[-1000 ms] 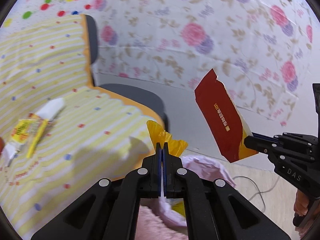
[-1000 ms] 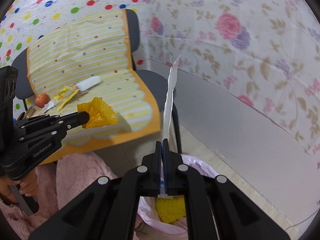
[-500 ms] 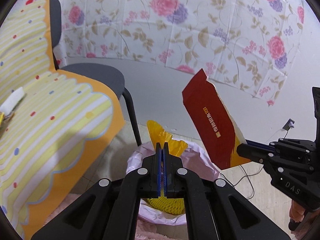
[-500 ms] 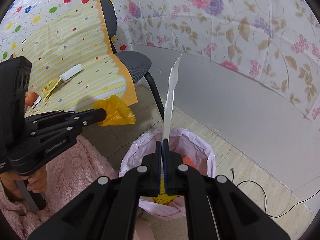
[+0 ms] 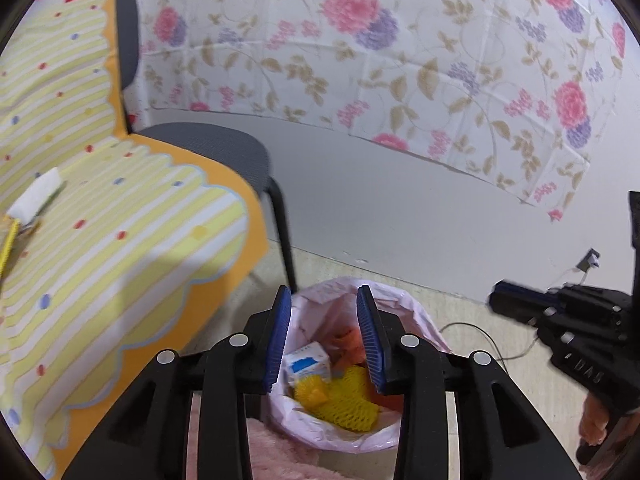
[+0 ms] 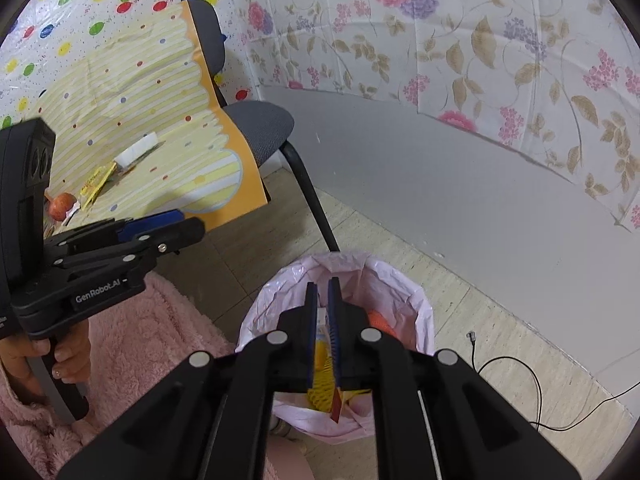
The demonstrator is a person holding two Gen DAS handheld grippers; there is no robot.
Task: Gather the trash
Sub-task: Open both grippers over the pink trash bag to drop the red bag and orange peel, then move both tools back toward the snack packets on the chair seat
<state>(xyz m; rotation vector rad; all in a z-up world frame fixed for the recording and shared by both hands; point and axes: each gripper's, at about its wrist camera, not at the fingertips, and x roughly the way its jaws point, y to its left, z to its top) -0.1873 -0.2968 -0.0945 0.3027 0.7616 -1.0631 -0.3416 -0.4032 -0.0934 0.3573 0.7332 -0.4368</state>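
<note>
Your light: bright, even, indoor, no glare. Soft shadow on striped cloth [image 5: 120, 248] in left wrist view. Your left view slightly motion-blurred; right gripper [image 5: 496, 300] smeared there. Right view sharper. Fisheye bends wall [image 6: 460, 184] edges; black vignette in corners of both views.

The lined bin [image 5: 416, 320] stands on the floor [image 6: 500, 320], just right of the chair [image 5: 224, 148] and near the wall [image 5: 400, 200]. In it lie a carton [image 5: 308, 364] and netting [image 5: 348, 400]. Left, on the tabletop [image 6: 132, 92], wrappers [image 6: 98, 180] lie beside a fruit [image 6: 62, 204].
</note>
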